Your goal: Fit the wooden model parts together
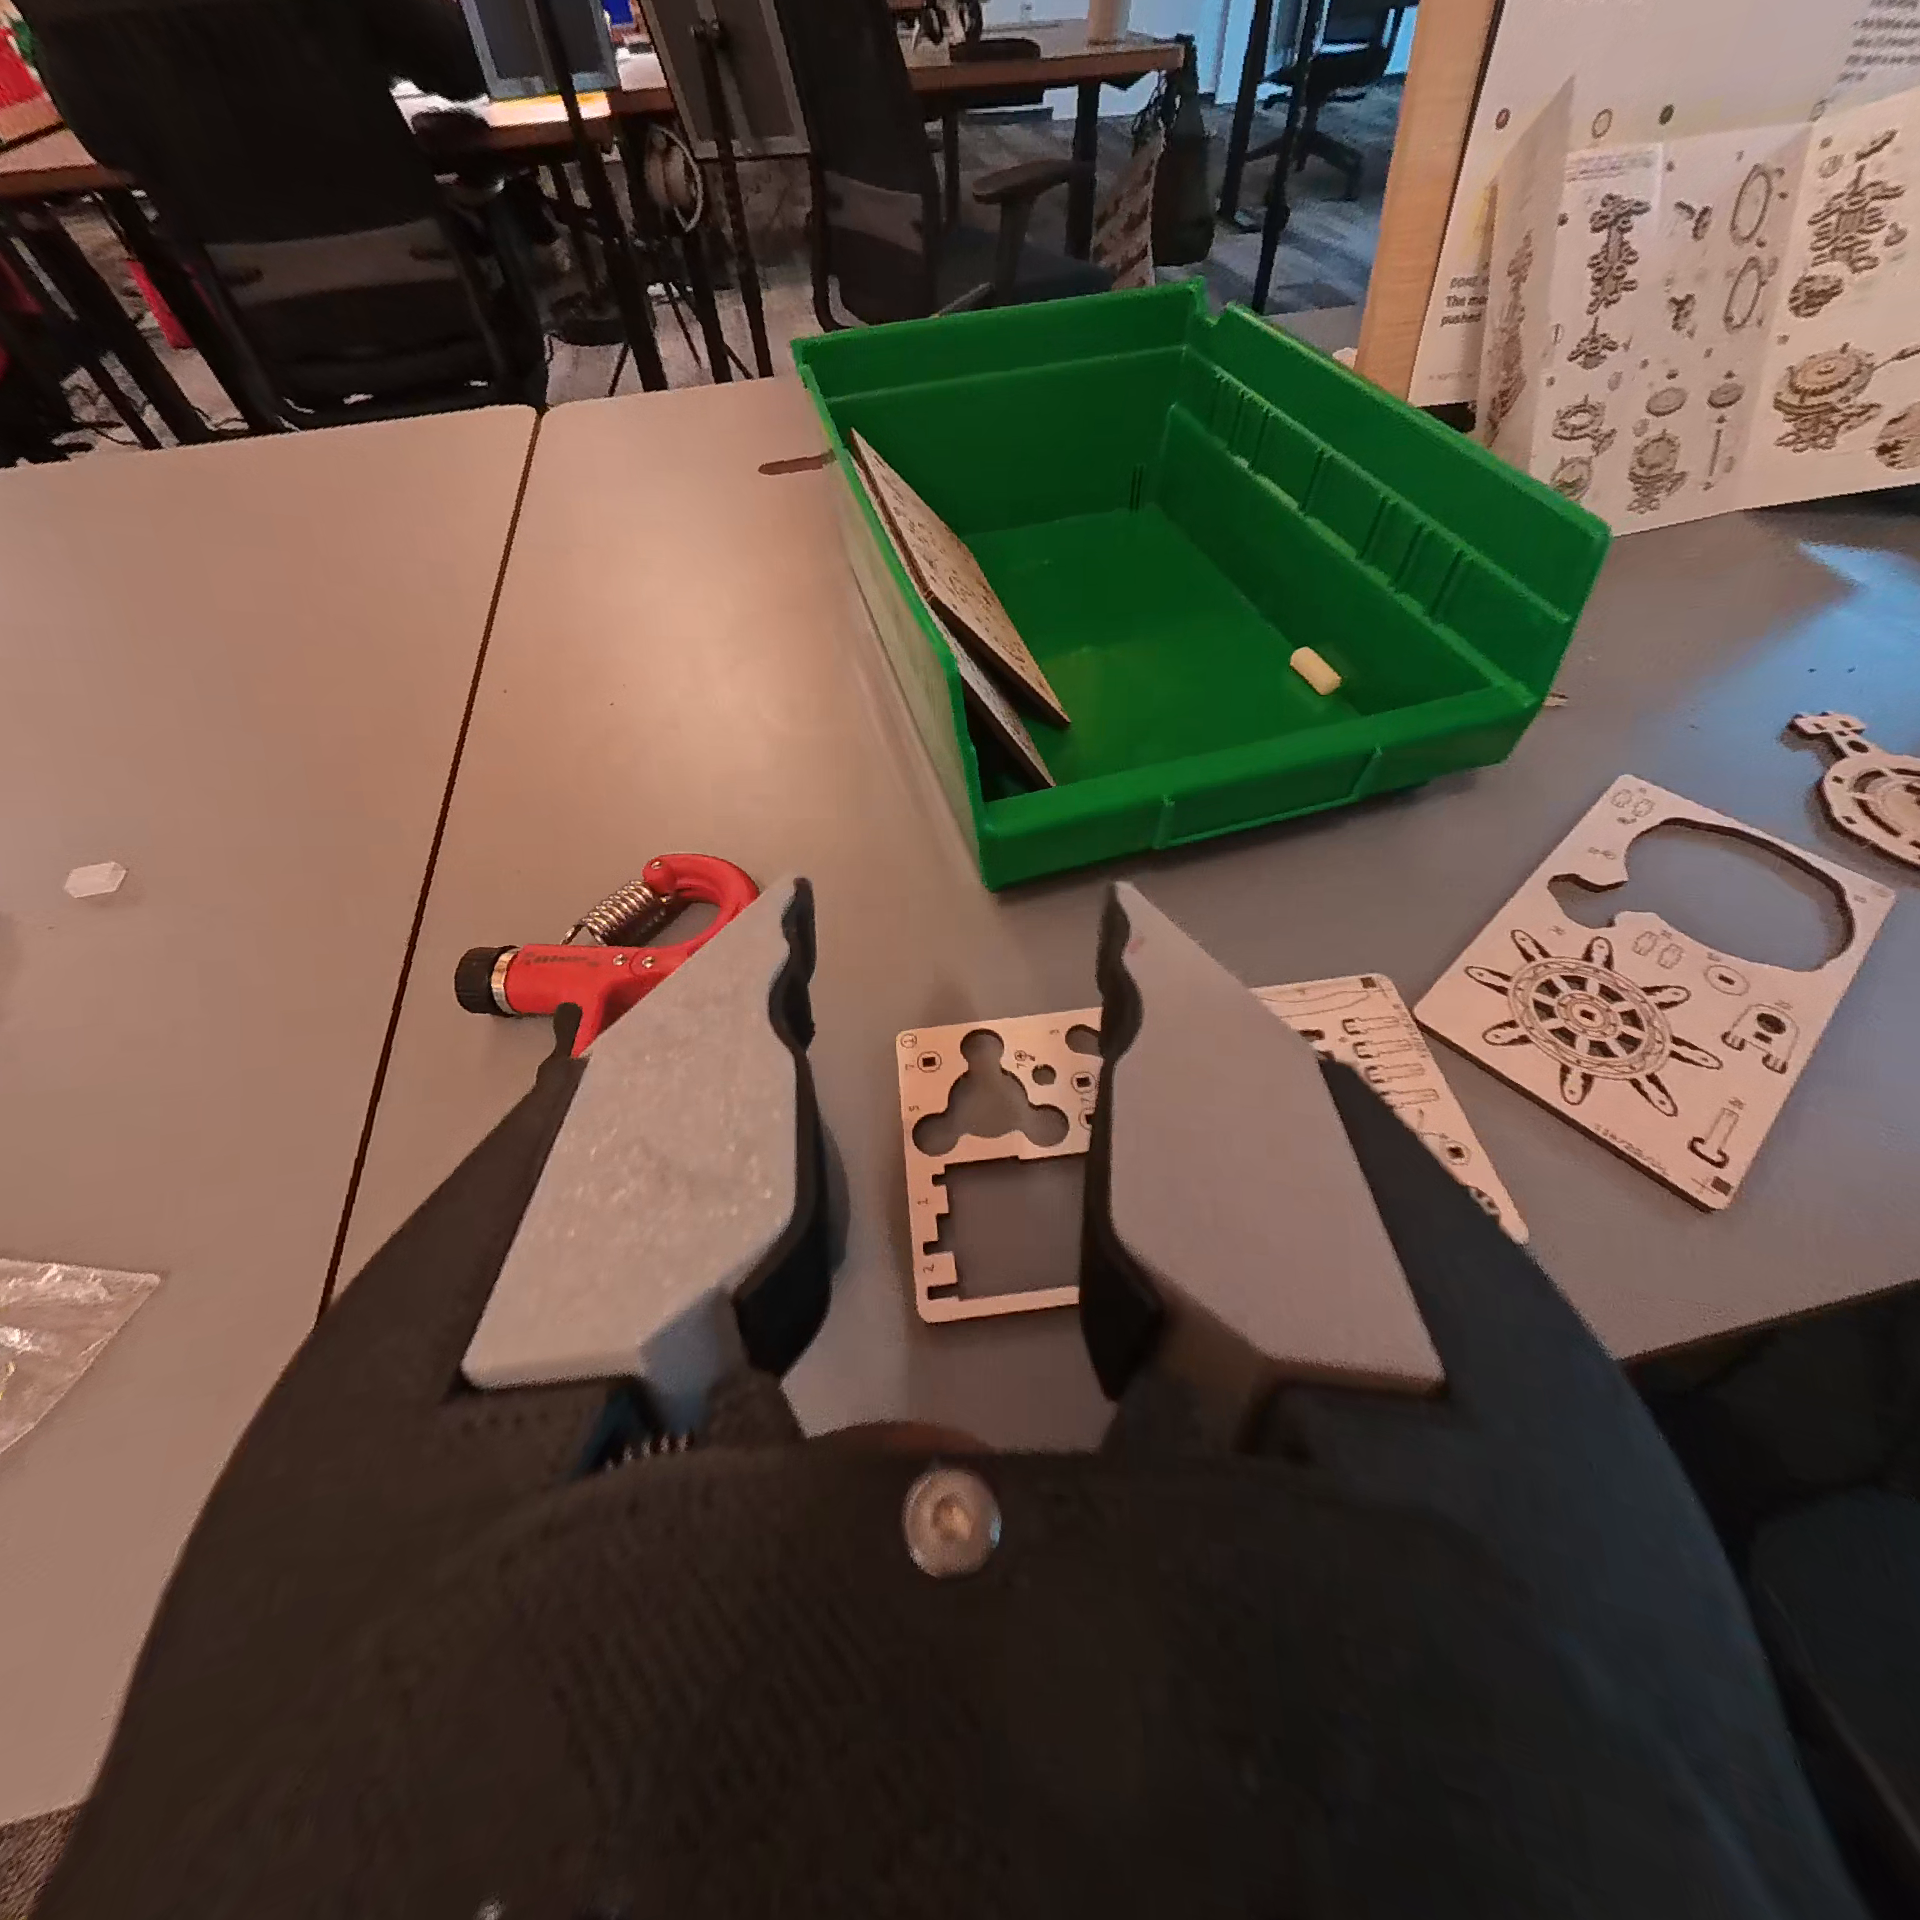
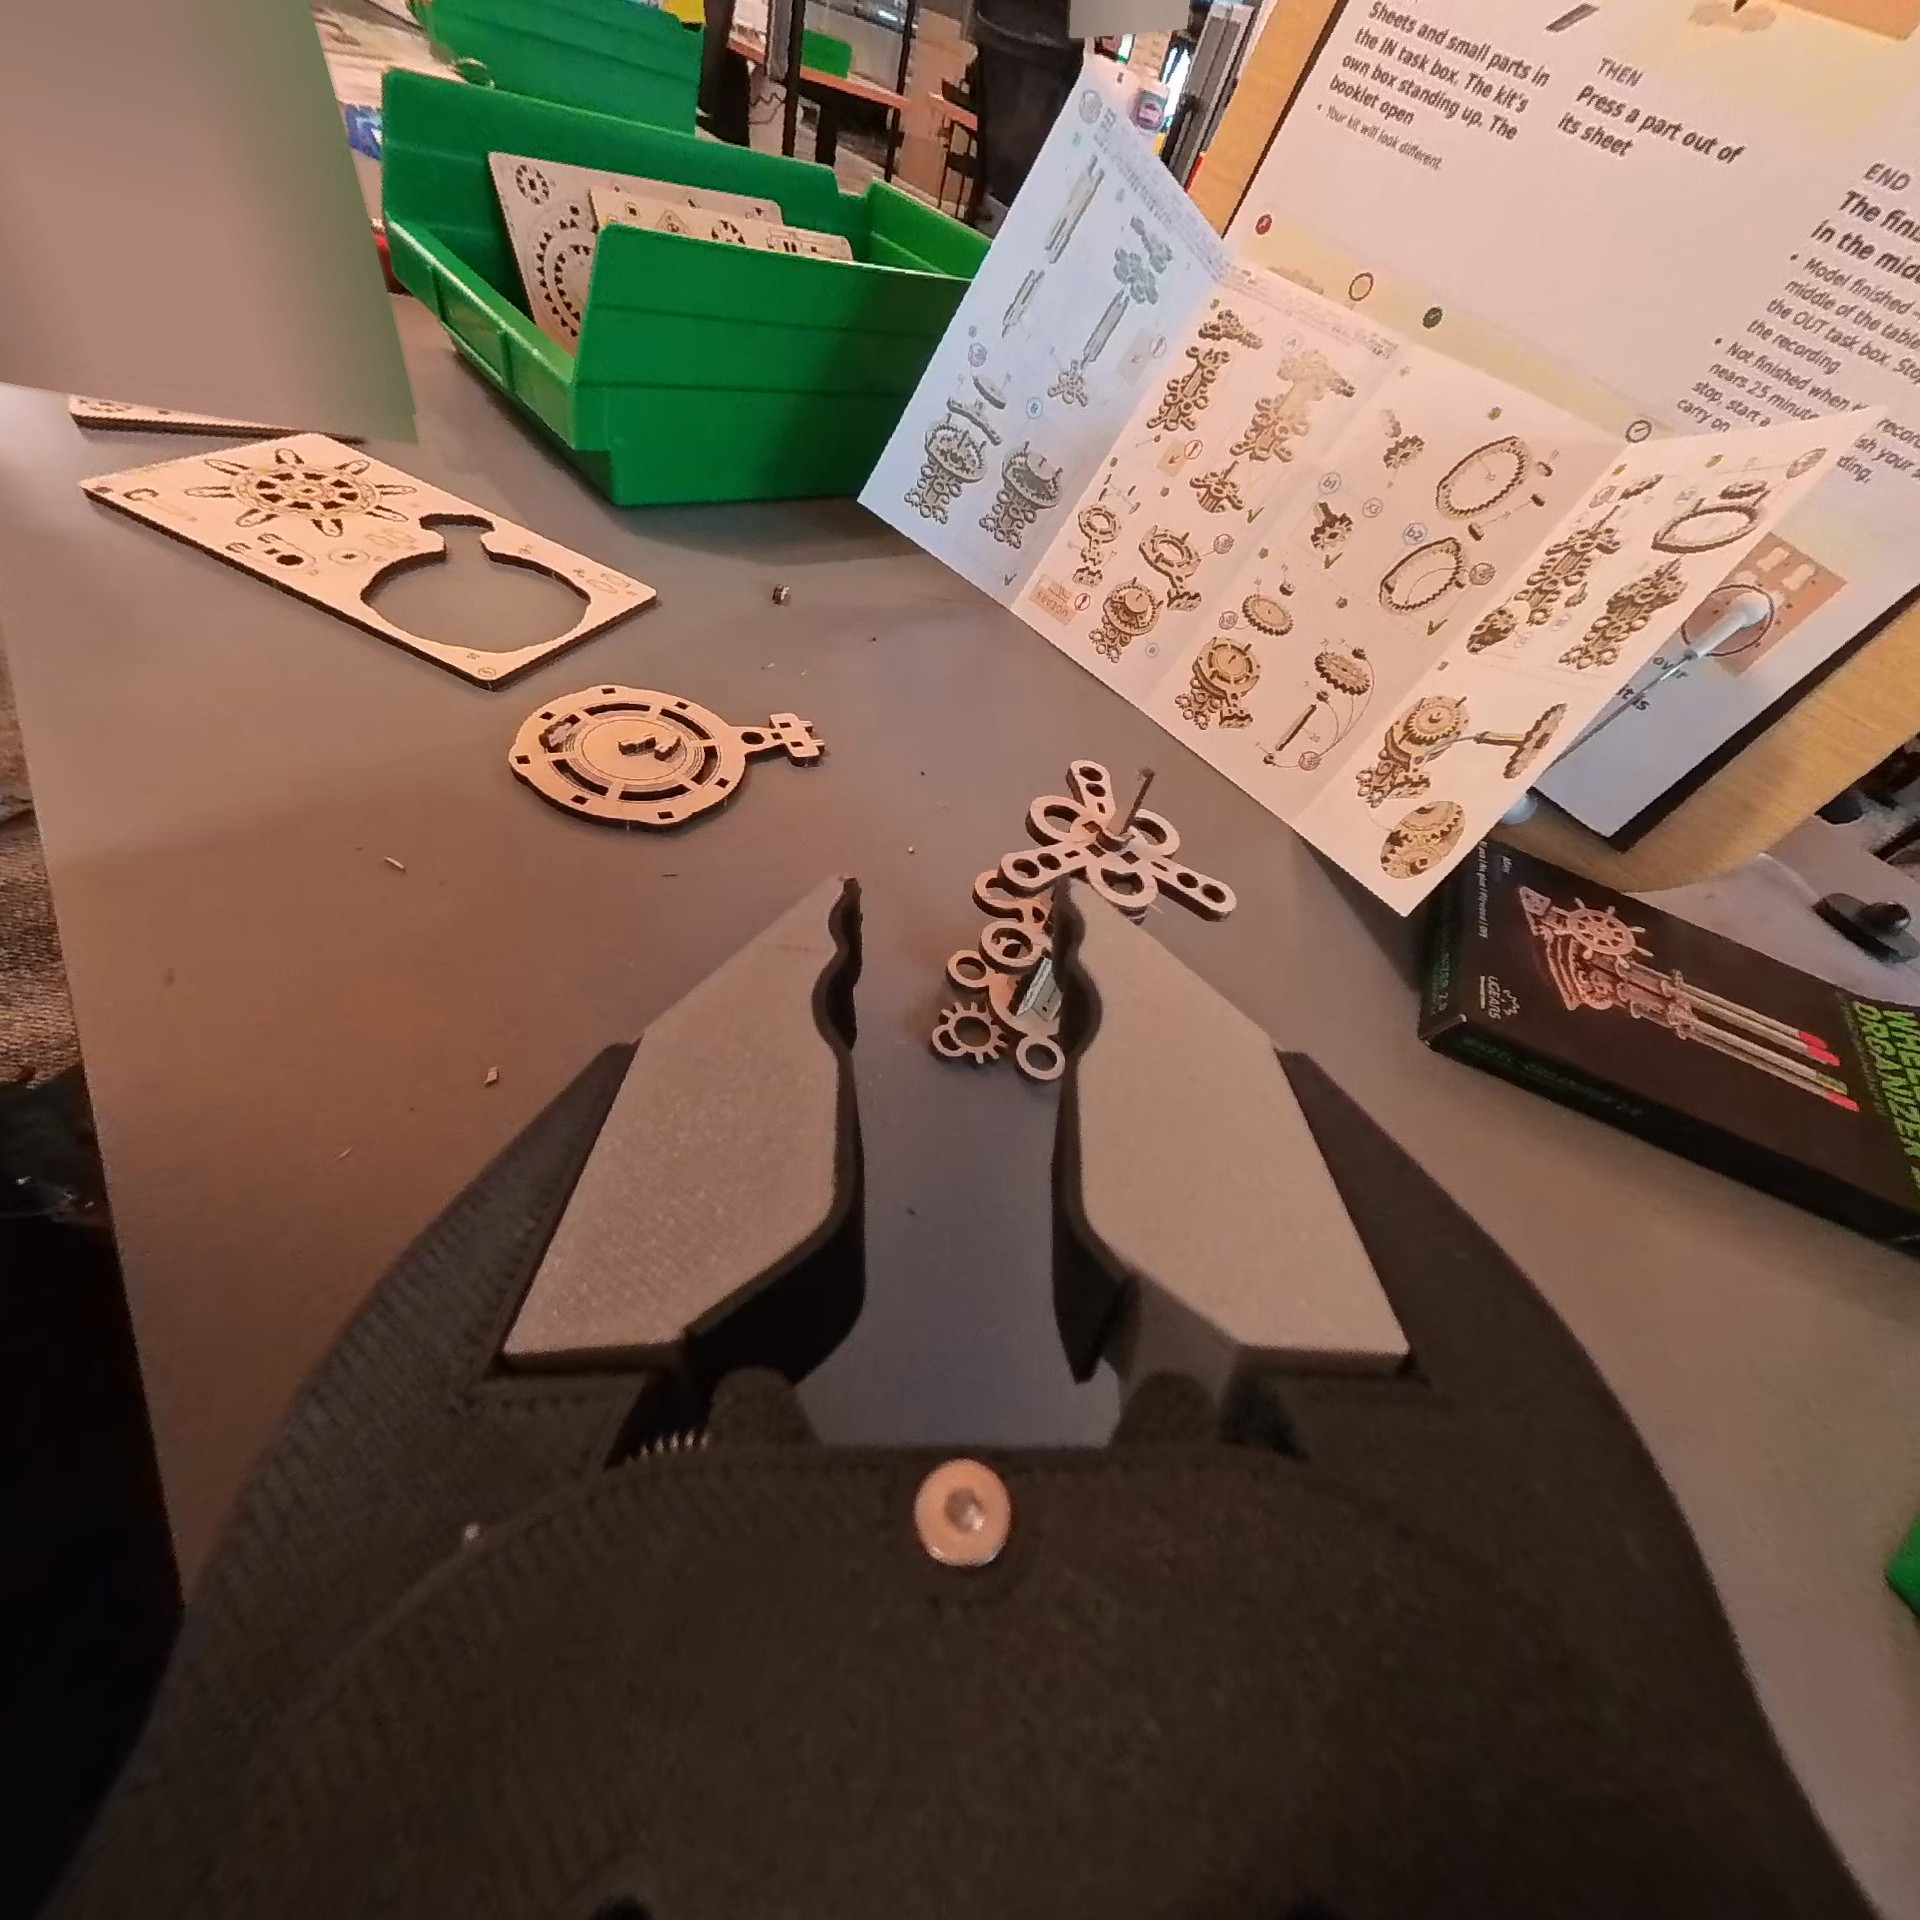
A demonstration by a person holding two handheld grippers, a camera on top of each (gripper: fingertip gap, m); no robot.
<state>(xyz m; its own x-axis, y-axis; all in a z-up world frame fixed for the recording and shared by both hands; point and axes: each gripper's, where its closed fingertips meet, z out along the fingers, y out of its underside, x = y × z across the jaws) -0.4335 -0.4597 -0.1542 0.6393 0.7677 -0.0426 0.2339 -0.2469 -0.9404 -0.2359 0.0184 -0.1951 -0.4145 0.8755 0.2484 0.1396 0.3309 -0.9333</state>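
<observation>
In the left wrist view my left gripper [image 1: 956, 904] is open and empty, hovering over a small wooden sheet with cut-outs [image 1: 997, 1164] that lies flat on the grey table. A second sheet [image 1: 1382, 1049] lies partly hidden behind the right finger. In the right wrist view my right gripper [image 2: 961, 904] is open. A wooden assembly of ringed parts [image 2: 1091, 883] stands on the table just inside its right finger, not clamped. A round wooden disc assembly [image 2: 623, 758] lies to the far left, and it also shows in the left wrist view [image 1: 1870, 790].
A ship-wheel sheet [image 1: 1652, 997] [image 2: 364, 540] lies on the table. A green bin [image 1: 1455, 582] [image 2: 727, 416] holds more sheets [image 1: 956, 582]. A red hand tool [image 1: 613, 956] lies left. An open booklet [image 2: 1351, 520] stands at the back, with a dark kit box [image 2: 1683, 1049] at right. About 55 centimetres separates my left fingertips from my right.
</observation>
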